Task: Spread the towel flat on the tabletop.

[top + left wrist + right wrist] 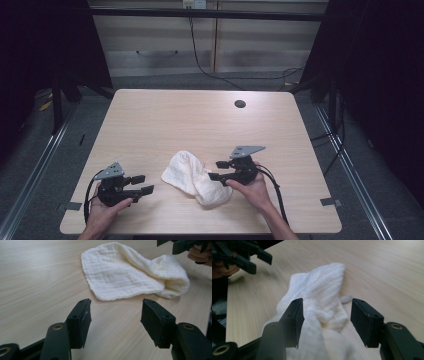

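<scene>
Two claws gape wide: right gripper (217,170) just over the cloth (195,177), left gripper (142,184) well clear.

Bare table (200,120) all round, open for passing beyond and to either side. Only a crumpled cloth (192,177) in the way, lying between left gripper (142,185) and right gripper (216,170), nearer the right.

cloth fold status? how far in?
Done: one fold seems made; the cloth lies doubled over on the table, its right end bunched. In hand: nothing. The right gripper is open over that bunched end, the left gripper open and apart from the cloth. Left: probably flattening the bunched end and folding again.
</scene>
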Available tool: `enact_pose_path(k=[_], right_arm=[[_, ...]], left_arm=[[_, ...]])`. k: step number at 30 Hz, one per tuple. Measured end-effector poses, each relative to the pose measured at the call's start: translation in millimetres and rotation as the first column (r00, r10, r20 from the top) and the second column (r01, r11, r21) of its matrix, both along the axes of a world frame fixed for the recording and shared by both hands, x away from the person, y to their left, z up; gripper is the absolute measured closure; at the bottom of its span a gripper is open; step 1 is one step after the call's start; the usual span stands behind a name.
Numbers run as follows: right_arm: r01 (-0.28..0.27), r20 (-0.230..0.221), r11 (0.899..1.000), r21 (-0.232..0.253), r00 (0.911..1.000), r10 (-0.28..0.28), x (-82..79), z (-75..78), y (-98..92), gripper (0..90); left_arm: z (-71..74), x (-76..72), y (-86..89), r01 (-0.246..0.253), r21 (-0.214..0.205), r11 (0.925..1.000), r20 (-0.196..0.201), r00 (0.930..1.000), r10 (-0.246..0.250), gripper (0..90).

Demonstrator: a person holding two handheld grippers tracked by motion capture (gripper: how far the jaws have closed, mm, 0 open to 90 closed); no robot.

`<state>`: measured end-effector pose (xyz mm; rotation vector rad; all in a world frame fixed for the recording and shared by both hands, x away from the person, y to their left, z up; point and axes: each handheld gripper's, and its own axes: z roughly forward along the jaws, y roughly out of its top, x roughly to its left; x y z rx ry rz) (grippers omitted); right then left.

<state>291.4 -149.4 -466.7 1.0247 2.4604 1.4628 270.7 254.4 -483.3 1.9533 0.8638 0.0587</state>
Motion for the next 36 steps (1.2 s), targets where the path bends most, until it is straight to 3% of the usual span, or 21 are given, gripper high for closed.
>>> enact_pose_path(k=[3, 4, 5, 9, 13, 15, 19, 21, 27, 31, 36], right_arm=[[0.043, 0.002, 0.999, -0.001, 0.9991, -0.043, -8.6, 4.5, -22.2, 43.0], [0.064, 0.001, 0.998, -0.018, 0.9979, -0.064, -15.9, 4.9, -36.9, 42.9], [0.064, 0.001, 0.998, -0.018, 0.9979, -0.064, -15.9, 4.9, -36.9, 42.9], [0.112, -0.016, 0.993, -0.024, 0.9935, -0.112, -33.1, -1.2, -62.3, 43.1], [0.131, -0.037, 0.991, -0.03, 0.9906, -0.132, -44.0, -10.8, -76.7, 42.1], [0.152, -0.036, 0.988, -0.036, 0.9875, -0.154, -46.2, -13.0, -81.8, 41.7], [0.166, -0.023, 0.986, -0.032, 0.9856, -0.167, -44.1, -13.4, -84.7, 41.3], [0.166, -0.026, 0.985, -0.033, 0.9855, -0.167, -42.1, -14.7, -84.8, 40.9], [0.149, -0.034, 0.987, -0.055, 0.9879, -0.151, -40.2, -18.4, -82.7, 40.7], [0.143, -0.031, 0.989, -0.046, 0.989, -0.144, -41.5, -17.7, -82.3, 40.6], [0.152, 0.002, 0.988, -0.017, 0.9883, -0.152, -42.4, -15.7, -84.3, 41.2]], left_arm=[[1.0, 1.6, -0.5, -0.004, 0.015, 0.9999, -0.011, 0.9999, 0.004, 40.7], [1.8, 3.1, -0.7, -0.013, 0.03, 0.9995, -0.022, 0.9997, 0.014, 34.4], [3.2, 3.9, -1.1, -0.028, 0.044, 0.9986, -0.024, 0.9993, 0.029, 34.4], [13.6, 5.7, -3.7, -0.033, 0.036, 0.9988, -0.003, 0.9994, 0.033, 35.1], [14.3, 24.2, -17.1, 0.04, 0.052, 0.9978, -0.015, 0.9991, -0.039, 37.3], [12.2, 37.5, -25.7, 0.043, 0.055, 0.9976, -0.042, 0.9983, -0.041, 36.2], [3.2, 53.3, -35.8, 0.043, 0.068, 0.9968, -0.039, 0.9984, -0.04, 45.6], [-1.6, 54.1, -37.6, 0.039, 0.087, 0.9954, -0.023, 0.999, -0.037, 47.2], [-11.0, 55.0, -40.9, 0.067, 0.126, 0.9898, -0.025, 0.9976, -0.064, 54.6], [-13.1, 54.4, -41.5, 0.081, 0.145, 0.9861, -0.006, 0.9967, -0.081, 58.2], [-17.8, 54.7, -45.7, 0.091, 0.177, 0.9801, -0.01, 0.9959, -0.09, 60.6]])
